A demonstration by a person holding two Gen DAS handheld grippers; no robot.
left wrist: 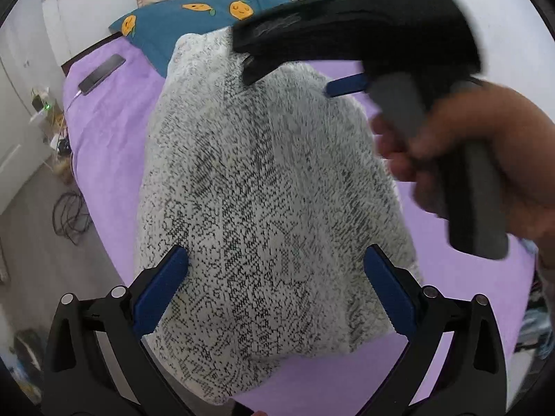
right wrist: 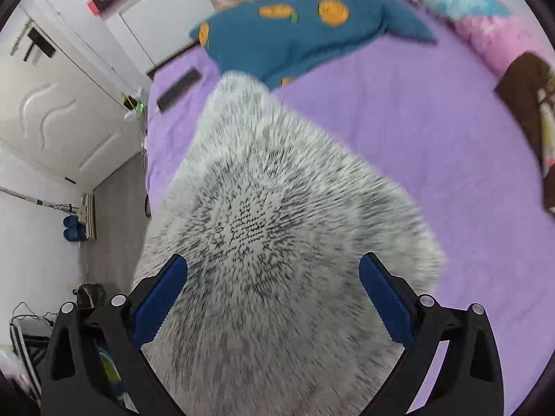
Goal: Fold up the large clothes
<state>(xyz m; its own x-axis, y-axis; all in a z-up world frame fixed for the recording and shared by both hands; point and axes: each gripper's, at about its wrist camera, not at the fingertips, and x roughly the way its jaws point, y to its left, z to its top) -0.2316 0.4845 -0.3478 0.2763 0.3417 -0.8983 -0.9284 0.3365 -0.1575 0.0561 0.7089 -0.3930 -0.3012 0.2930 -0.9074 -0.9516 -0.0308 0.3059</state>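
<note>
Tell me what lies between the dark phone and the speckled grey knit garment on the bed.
Only bare purple bedsheet between the phone and garment; left wrist view shows it clearly.

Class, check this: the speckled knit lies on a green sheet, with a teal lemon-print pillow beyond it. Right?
Not quite. The sheet is purple, not green, as the right wrist view shows. The knit does lie on it, with the teal pillow beyond.

Purple-sheeted bed (right wrist: 399,131) carries speckled knit garment (right wrist: 263,228), teal pillow (right wrist: 295,34), phone (left wrist: 102,72).
</note>
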